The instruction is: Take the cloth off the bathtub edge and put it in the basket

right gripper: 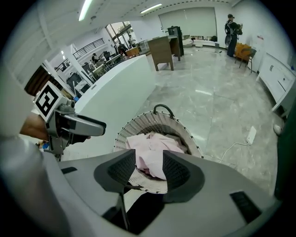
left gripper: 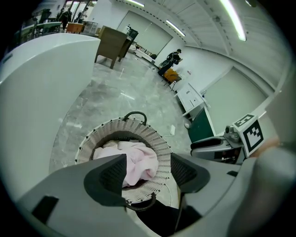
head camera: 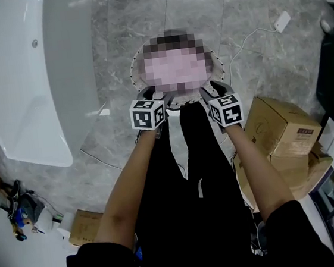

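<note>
A pink cloth (left gripper: pixel 138 162) lies bunched inside the round white woven basket (left gripper: pixel 161 144) on the grey marble floor. In the head view the basket's rim (head camera: pixel 134 68) shows, but a mosaic patch covers its inside. My left gripper (left gripper: pixel 148 172) hangs open just above the basket's near edge, its pads apart and touching nothing. The right gripper (right gripper: pixel 149 169) stands open beside it, with the cloth (right gripper: pixel 155 152) seen through its gap, down in the basket (right gripper: pixel 134 127). In the head view both hover side by side, left gripper (head camera: pixel 151 96) and right gripper (head camera: pixel 216 89). The white bathtub (head camera: pixel 24 86) is to the left.
Cardboard boxes (head camera: pixel 280 126) stand on the right and a smaller one (head camera: pixel 85 226) at the lower left. A white cable with a plug (head camera: pixel 282 21) runs over the floor beyond the basket. The bathtub wall (right gripper: pixel 115 92) rises close on the left. A brown desk (left gripper: pixel 113 44) stands far off.
</note>
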`<state>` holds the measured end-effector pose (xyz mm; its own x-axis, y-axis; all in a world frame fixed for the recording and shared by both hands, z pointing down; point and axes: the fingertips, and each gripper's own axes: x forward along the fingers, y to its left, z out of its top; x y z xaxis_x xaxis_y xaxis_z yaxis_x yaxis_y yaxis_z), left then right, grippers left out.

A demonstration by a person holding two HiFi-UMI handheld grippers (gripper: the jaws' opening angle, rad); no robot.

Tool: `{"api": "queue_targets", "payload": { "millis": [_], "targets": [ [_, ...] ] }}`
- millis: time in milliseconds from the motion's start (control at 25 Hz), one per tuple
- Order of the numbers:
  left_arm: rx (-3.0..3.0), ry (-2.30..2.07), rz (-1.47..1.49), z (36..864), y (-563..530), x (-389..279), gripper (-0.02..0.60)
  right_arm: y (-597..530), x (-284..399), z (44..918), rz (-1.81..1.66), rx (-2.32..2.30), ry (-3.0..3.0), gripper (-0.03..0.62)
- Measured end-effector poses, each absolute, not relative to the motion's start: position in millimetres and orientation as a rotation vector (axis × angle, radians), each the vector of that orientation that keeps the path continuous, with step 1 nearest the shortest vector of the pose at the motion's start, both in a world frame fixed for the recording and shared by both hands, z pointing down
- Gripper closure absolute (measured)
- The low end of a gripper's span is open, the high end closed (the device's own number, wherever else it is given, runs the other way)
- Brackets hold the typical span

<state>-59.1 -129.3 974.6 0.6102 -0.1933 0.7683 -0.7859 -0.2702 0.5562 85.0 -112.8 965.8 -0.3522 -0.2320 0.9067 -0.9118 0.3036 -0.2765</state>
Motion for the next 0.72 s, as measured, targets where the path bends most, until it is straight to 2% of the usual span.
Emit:
{"api": "queue_targets", "payload": {
  "millis": [160,280,400,560,720],
  "targets": [
    [1.799,-0.814,0.703,958.6,-128.4,-58.7,0.288,-113.1,93.9,949.8,1.140,1.103,-1.783,0.402],
    [1.787,-0.866,0.653,937.1,-131.5,-60.6,0.288,-122.3,96.4,924.3,1.006,1.103,-1.829,0.402],
    [1.796,-0.901,0.636,910.0,-129.7,-61.9,0.288,-132.2,82.7,877.5,0.810,1.056,-1.920,0.404],
    [1.834,-0.924,0.640,862.5,-122.5,-64.9,0.288,-141.4,51.0,800.4,0.728,1.023,-2.068,0.404],
    [1.870,-0.969,0.602,808.3,-121.0,-65.8,0.288,-151.1,49.0,745.9,0.705,1.080,-2.136,0.404]
  ]
}}
